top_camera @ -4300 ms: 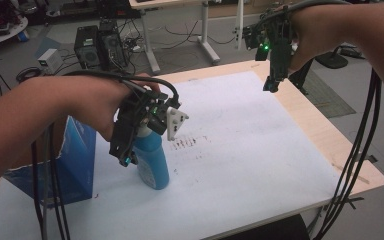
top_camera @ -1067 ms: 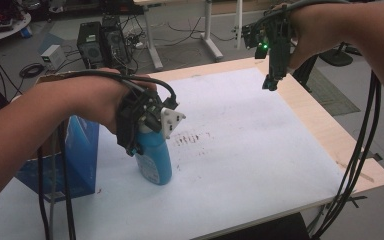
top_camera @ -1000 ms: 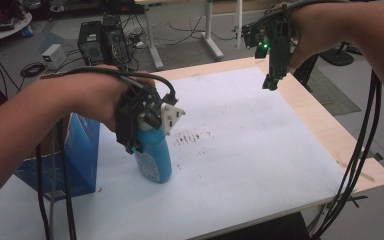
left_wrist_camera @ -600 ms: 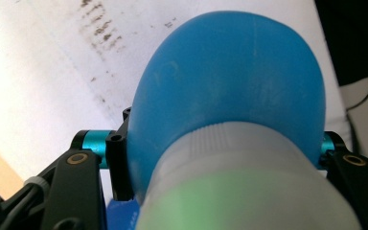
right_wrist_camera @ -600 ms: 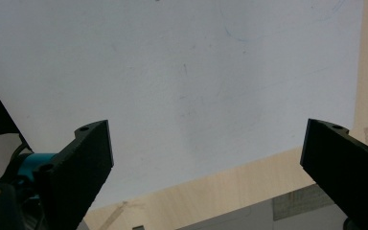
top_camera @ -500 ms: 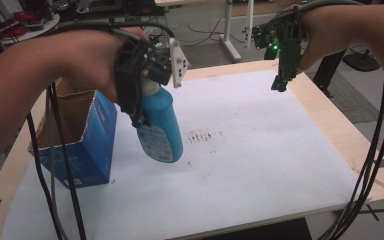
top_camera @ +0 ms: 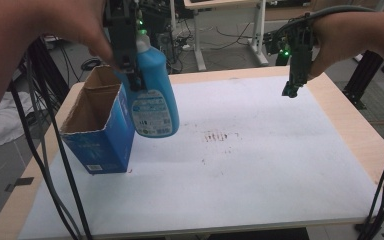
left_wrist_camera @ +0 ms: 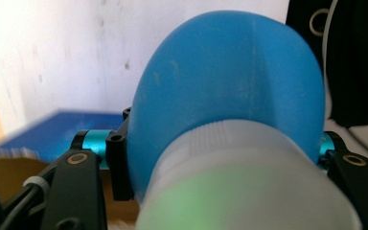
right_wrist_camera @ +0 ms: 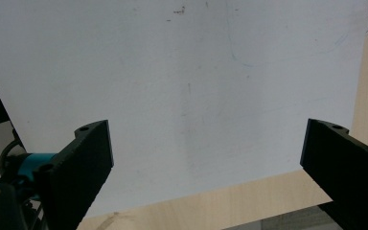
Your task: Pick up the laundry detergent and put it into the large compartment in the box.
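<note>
A: What's hard to make out here?

B: In the left gripper view, the bottle crowds the lens — its pale cap is a blur at the bottom, and it hides most of the left tongs. Just the black jaws poke out on either side of the blue body. From the high view, the hand and forearm are cut off by the top edge, and the left tongs are dark against the clutter behind.

A: So where is the bottle?

B: In the air, clear of the table, hanging cap-up from the left tongs. Its lower end sits just beside the open top of the box, on the box's right — whether they touch, I cannot tell.

A: And the grip?

B: The jaws are clamped on the bottle's upper part, one on each side, just below the cap.

A: The box?

B: It stands upright on the table's left part, open end up. Its inside is in shadow.

A: The other hand?

B: The right tongs hang over the far right part of the table, pointing down, well apart from the bottle. In the right gripper view the right tongs stand wide — nothing between them but the white sheet.
</note>
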The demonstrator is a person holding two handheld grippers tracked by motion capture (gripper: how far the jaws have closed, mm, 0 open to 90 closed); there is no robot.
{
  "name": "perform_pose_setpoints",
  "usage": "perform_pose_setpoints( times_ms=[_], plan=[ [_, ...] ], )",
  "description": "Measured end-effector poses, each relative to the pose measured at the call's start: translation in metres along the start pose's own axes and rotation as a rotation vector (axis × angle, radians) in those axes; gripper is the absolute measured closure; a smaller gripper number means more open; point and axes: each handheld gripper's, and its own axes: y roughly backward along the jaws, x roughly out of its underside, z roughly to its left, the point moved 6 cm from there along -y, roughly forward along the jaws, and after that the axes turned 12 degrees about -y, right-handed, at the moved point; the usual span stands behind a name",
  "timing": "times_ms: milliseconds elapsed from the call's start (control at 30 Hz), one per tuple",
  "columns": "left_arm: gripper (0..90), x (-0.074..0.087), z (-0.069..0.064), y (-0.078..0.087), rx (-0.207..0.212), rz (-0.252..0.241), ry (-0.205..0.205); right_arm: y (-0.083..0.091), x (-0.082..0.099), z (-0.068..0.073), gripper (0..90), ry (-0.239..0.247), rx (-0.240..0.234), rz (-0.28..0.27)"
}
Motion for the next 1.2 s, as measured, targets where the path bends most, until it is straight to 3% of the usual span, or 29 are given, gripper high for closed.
perform_pose_setpoints(
  times_ms=[200, 233, 267, 400, 467, 533, 567, 700, 967, 1200],
  plan=[
    [37.6, 0.024, 0.005, 0.018, 0.005, -0.011, 0.2, 0.0, -0.005, 0.003, 3.0, 0.02, -0.002, -0.002],
    [37.6, 0.024, 0.005, 0.018, 0.005, -0.011, 0.2, 0.0, -0.005, 0.003, 3.0, 0.02, -0.002, -0.002],
    [37.6, 0.033, 0.005, 0.025, -0.004, -0.019, 0.27, 0.001, -0.007, 0.004, 3.1, 0.034, -0.005, -0.008],
    [37.6, 0.049, 0.006, 0.036, 0.001, -0.031, 0.391, 0.0, -0.008, 0.007, 3.0, 0.049, -0.006, 0.004],
    [37.6, 0.058, 0.006, 0.042, -0.001, -0.046, 0.482, 0.001, -0.008, 0.008, 3.0, 0.047, -0.005, 0.007],
    [37.6, 0.058, 0.006, 0.042, -0.001, -0.046, 0.482, 0.002, -0.009, 0.008, 3.0, 0.052, -0.005, 0.008],
    [37.7, 0.074, 0.007, 0.05, -0.002, -0.053, 0.599, 0.003, -0.009, 0.009, 3.1, 0.057, -0.005, 0.002],
    [37.6, 0.093, 0.011, 0.053, -0.022, -0.057, 0.726, 0.005, -0.011, 0.01, 3.1, 0.061, -0.004, 0.0],
    [37.7, 0.123, 0.02, 0.048, -0.053, -0.01, 0.836, 0.004, -0.013, 0.012, 3.1, 0.07, -0.003, -0.001],
    [37.7, 0.127, 0.027, 0.036, -0.035, 0.01, 0.854, 0.003, -0.014, 0.01, 3.1, 0.063, 0.0, -0.002]
  ],
)
